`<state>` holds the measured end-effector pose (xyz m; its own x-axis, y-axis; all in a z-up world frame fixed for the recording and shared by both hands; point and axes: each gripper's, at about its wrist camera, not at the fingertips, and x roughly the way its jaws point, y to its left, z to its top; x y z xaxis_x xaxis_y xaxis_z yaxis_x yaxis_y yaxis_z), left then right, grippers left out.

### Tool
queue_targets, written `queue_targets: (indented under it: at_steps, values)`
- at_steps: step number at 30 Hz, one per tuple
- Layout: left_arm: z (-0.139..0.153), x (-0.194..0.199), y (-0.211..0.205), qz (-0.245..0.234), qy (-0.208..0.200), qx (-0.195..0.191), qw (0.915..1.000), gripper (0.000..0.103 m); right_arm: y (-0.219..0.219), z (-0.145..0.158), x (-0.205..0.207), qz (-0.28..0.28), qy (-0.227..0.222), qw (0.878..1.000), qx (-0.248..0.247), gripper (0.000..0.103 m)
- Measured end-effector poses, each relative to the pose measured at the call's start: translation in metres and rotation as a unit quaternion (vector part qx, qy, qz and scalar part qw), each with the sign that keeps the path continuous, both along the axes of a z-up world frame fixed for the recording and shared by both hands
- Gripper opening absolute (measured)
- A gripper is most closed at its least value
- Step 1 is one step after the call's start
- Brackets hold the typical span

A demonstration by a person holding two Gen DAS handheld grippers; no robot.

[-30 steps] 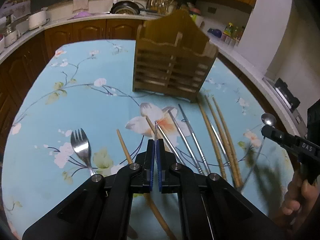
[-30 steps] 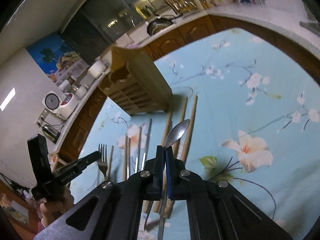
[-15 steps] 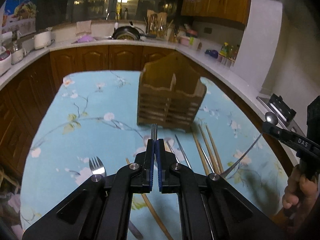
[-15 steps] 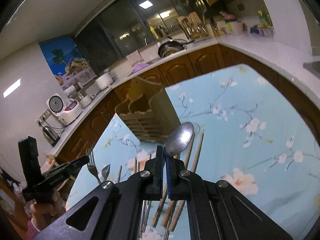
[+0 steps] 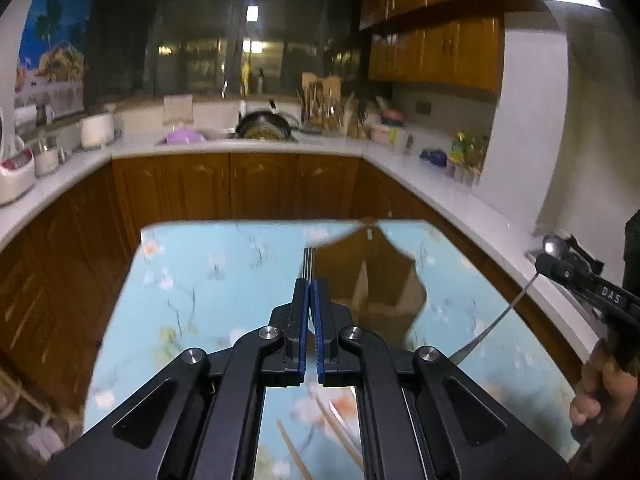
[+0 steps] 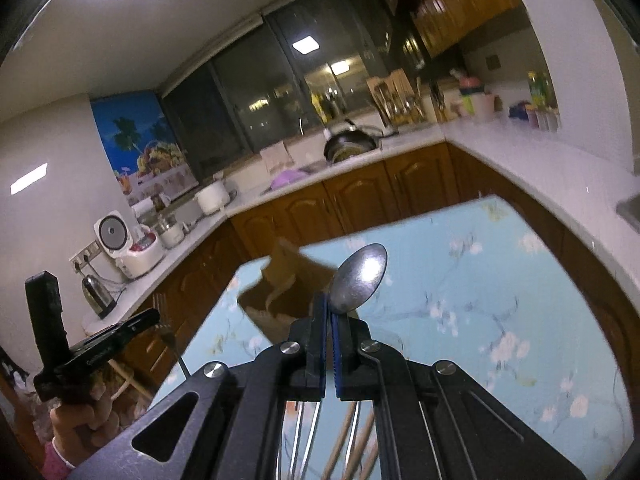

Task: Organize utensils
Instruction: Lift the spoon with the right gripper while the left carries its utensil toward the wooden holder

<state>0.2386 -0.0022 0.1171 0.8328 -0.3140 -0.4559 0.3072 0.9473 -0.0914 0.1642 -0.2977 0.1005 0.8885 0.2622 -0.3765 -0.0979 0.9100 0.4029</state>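
Now L gripper (image 5: 311, 288) clamps fork (image 5: 308, 264), R gripper (image 6: 329, 312) spoon (image 6: 360, 278).

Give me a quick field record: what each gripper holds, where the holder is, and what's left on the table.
left gripper: shut on fork, tines forward
right gripper: shut on spoon, bowl forward
wooden utensil holder: on floral table, ahead of both grippers, blurred
left on table: chopsticks below the grippers; count unclear
placed in holder: cannot tell
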Motion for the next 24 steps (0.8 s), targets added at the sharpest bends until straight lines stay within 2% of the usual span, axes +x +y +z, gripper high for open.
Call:
queue_targets:
  at_steps: [6, 12, 16, 24]
  values:
    - [0.030, 0.037, -0.009, 0.025, -0.050, 0.013, 0.9983, 0.002, 0.003, 0.031, 0.034, -0.006, -0.038, 0.999, -0.011, 0.002]
    - [0.037, 0.081, -0.022, 0.067, -0.079, 0.031, 0.9941, 0.002, 0.018, 0.041, 0.068, -0.006, -0.053, 0.997, -0.051, 0.002]
    - [0.022, 0.107, -0.035, 0.091, -0.087, 0.053, 0.9906, 0.002, 0.033, 0.032, 0.093, 0.002, -0.042, 0.995, -0.085, 0.002]
    - [-0.026, 0.120, -0.051, 0.096, -0.068, 0.080, 0.9898, 0.002, 0.056, -0.010, 0.126, 0.019, 0.001, 0.993, -0.115, 0.002]
